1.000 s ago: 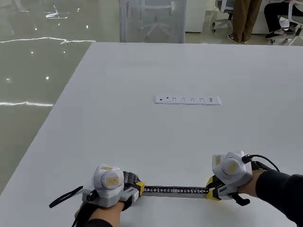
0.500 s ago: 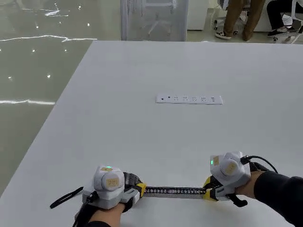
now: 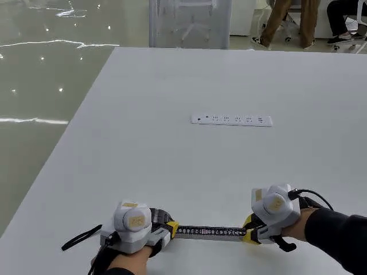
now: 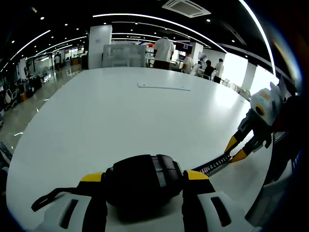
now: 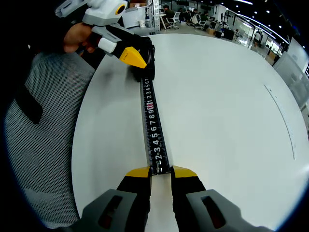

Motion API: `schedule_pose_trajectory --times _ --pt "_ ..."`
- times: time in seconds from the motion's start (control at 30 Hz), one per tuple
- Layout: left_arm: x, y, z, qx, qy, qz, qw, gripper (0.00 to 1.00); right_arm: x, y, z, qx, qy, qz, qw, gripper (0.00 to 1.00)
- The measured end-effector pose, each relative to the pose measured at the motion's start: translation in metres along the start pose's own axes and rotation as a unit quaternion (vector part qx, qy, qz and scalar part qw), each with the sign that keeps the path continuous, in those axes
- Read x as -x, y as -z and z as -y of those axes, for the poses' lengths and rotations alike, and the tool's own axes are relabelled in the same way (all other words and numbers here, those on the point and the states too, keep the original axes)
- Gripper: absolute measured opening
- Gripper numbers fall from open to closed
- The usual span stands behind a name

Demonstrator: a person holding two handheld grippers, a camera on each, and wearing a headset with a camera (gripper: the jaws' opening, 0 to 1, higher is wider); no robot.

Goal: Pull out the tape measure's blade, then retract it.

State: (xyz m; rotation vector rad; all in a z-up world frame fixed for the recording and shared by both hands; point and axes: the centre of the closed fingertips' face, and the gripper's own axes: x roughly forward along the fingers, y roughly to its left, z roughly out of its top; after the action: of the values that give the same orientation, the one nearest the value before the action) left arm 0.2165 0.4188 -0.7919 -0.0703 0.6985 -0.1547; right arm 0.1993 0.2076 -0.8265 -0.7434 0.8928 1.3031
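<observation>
Facing each other along the tabletop's [image 3: 229,74] near edge, left gripper [image 3: 168,230] clamps the tape-measure case [image 4: 140,183], right gripper [image 5: 160,171] pinches the blade [image 5: 153,130].

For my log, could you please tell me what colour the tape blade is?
The blade is black with white numerals, clearest in the right gripper view.

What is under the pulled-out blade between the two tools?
Bare white table under the blade. Its tip is hidden in the right tool; the case covers its other end.
</observation>
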Motion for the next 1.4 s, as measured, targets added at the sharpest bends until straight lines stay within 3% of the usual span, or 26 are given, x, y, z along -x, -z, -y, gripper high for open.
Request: schedule_pose_trajectory --times 1.4 --pt "0.000 -0.001 0.000 0.003 0.004 0.003 1.0000 0.58 -0.018 -0.033 -0.004 0.003 0.001 0.017 0.9999 0.12"
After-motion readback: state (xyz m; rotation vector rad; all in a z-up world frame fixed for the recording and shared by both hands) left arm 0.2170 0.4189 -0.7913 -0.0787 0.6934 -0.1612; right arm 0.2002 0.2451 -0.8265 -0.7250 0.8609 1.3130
